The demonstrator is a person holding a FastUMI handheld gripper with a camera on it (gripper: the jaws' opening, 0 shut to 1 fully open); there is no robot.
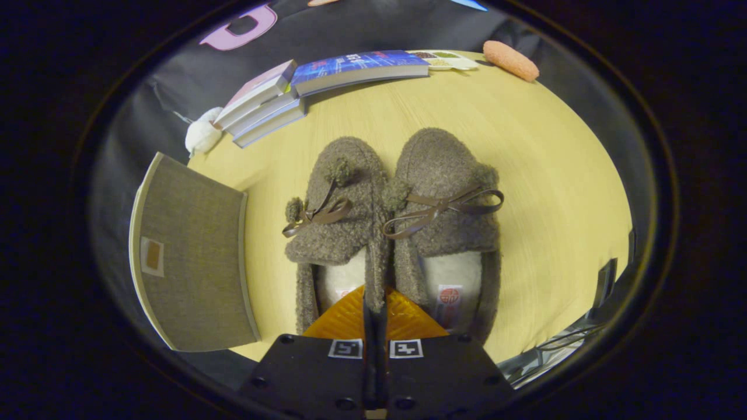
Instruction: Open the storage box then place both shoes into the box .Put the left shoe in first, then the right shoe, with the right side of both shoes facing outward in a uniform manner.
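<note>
Gripper [374, 303] nearest, fingers together, pinching inner edges of two fuzzy shoes: left shoe [335, 216], right shoe [446, 216]. Storage box [189, 256] left. Books [315, 84] far.

Shoes [397, 210] fuzzy fleece; storage box [192, 256] matt woven cloth; table [548, 175] smooth wood.

Even, warm overhead light brightens the pale wooden tabletop [543, 175]; soft shadows fall toward 9 o'clock; fisheye bending curves the edges.

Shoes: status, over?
Fingers closed together at the shoes' heel end, pinching nothing clearly. Pair side by side on table. Storage box beside them, lid shut.
</note>
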